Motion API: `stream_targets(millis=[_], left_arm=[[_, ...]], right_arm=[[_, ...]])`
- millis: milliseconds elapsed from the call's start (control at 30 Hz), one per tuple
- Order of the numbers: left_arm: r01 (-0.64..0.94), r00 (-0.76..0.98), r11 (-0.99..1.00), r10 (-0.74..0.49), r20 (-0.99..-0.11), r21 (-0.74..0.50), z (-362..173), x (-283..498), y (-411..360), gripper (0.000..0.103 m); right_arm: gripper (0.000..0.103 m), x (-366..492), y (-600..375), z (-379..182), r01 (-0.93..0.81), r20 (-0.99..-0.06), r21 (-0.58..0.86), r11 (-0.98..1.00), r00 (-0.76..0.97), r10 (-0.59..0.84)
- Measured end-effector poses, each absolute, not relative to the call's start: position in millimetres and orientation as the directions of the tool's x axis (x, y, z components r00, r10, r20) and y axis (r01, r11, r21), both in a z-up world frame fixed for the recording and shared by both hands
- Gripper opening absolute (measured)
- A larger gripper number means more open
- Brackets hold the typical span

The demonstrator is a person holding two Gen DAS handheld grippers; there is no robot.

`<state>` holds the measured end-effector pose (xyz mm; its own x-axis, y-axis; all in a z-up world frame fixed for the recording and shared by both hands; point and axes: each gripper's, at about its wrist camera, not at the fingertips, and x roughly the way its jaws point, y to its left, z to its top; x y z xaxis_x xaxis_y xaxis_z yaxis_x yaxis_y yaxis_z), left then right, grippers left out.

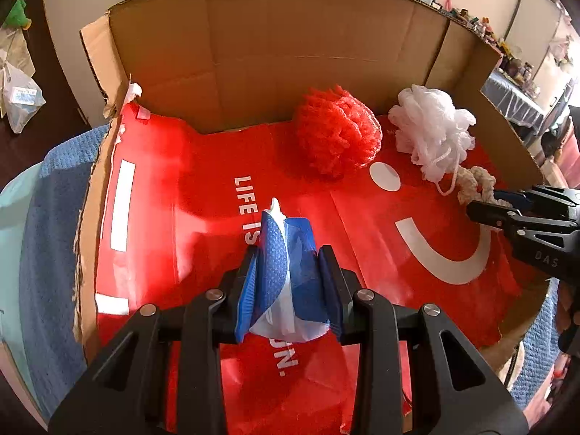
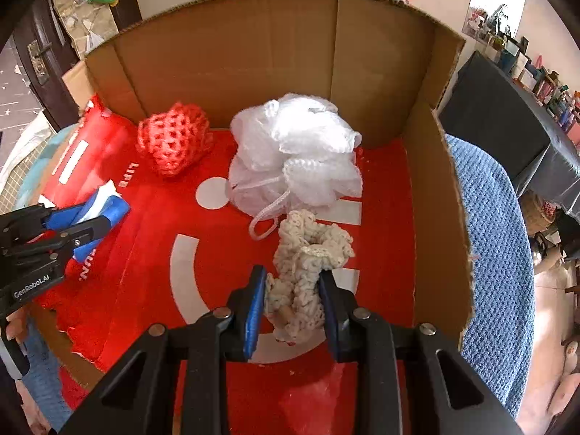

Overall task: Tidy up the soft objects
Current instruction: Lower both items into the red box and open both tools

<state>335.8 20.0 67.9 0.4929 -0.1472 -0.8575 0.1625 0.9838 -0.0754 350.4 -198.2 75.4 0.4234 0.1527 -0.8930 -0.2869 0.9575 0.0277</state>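
My left gripper (image 1: 290, 272) sits low centre in its own view, jaws clamped on a folded blue-and-white pouch (image 1: 286, 268) that stands up between the pads above the red floor of the cardboard box (image 1: 253, 54). In the right wrist view that same gripper shows at the left edge, the pouch poking out of it.

My right gripper (image 2: 291, 301) is at lower centre of its view, jaws clamped on one end of a cream crocheted piece (image 2: 308, 253); the rest of it trails up the frame toward the white mesh bath pouf (image 2: 293, 152), whose cord loop (image 2: 262, 223) lies just beside it. A red mesh pouf (image 2: 172, 143) sits upper left of the white one, near the back wall of the box. A blue knitted blanket (image 2: 496, 239) lies under the box at the right edge.
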Motion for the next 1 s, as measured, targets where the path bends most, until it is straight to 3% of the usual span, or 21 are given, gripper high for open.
stream_targets(millis=[467,1000], left_arm=[[0.162,0.488,0.986,-0.113,-0.865,-0.037,62,348,13,0.034],[0.155,0.475,0.988,-0.095,-0.875,-0.023,52,348,8,0.047]], right_arm=[[0.032,358,-189,67,-0.282,-0.908,0.011,0.959,0.399,0.127],[0.034,362,-182,66,-0.299,-0.913,-0.015,0.954,0.394,0.109]])
